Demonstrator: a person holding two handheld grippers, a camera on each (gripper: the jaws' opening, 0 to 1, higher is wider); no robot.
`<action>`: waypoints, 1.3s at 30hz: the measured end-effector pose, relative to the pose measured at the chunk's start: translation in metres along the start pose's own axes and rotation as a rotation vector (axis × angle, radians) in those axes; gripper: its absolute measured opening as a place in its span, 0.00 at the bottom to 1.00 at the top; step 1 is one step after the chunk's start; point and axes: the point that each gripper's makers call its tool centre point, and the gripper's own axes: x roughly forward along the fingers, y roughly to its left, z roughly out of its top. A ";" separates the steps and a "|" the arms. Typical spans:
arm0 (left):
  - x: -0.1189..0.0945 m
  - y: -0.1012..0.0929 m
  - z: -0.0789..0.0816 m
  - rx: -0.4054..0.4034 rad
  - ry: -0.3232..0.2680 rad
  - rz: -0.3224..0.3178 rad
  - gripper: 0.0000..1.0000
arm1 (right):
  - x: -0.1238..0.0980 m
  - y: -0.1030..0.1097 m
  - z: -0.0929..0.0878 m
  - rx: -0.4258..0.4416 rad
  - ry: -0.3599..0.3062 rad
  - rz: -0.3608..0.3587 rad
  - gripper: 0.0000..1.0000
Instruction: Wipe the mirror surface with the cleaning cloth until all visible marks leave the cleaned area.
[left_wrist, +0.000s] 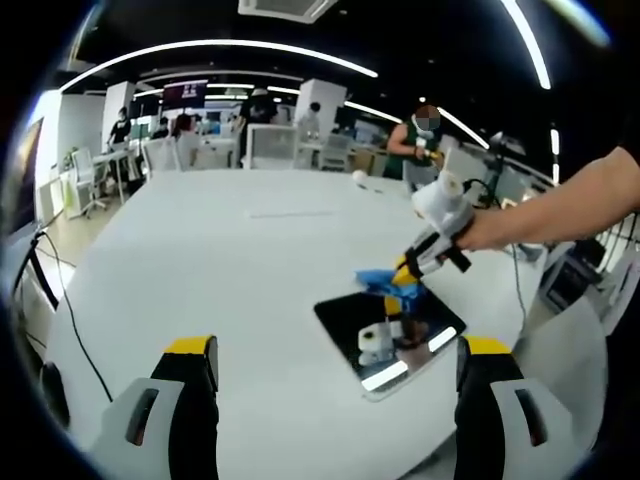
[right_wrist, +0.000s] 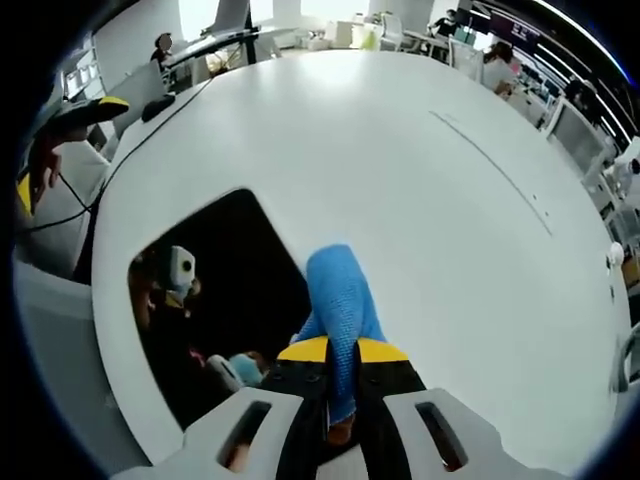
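Clamped between the right gripper's (right_wrist: 342, 372) closed jaws, the blue cleaning cloth (right_wrist: 340, 300) drapes onto the mirror's (right_wrist: 230, 300) far edge for wiping; left gripper (left_wrist: 335, 385) waits near, jaws wide, empty, above the white desk (left_wrist: 230, 260).

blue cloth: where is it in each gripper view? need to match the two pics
Left gripper view: the blue cloth sits right of centre, pinched by the right gripper at the mirror's far edge.
Right gripper view: the cloth is low centre, clamped between that view's own jaws.
Shared landmark: the dark mirror on the white table.
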 end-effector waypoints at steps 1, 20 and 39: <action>0.000 0.000 0.000 0.001 0.001 0.000 1.00 | 0.000 0.000 0.000 0.000 0.000 -0.003 0.03; 0.000 -0.004 0.001 0.009 -0.003 -0.005 1.00 | -0.005 0.011 -0.010 0.066 -0.007 -0.053 0.03; -0.004 -0.005 0.008 0.046 -0.001 -0.022 1.00 | -0.014 0.034 -0.025 0.096 -0.016 -0.056 0.03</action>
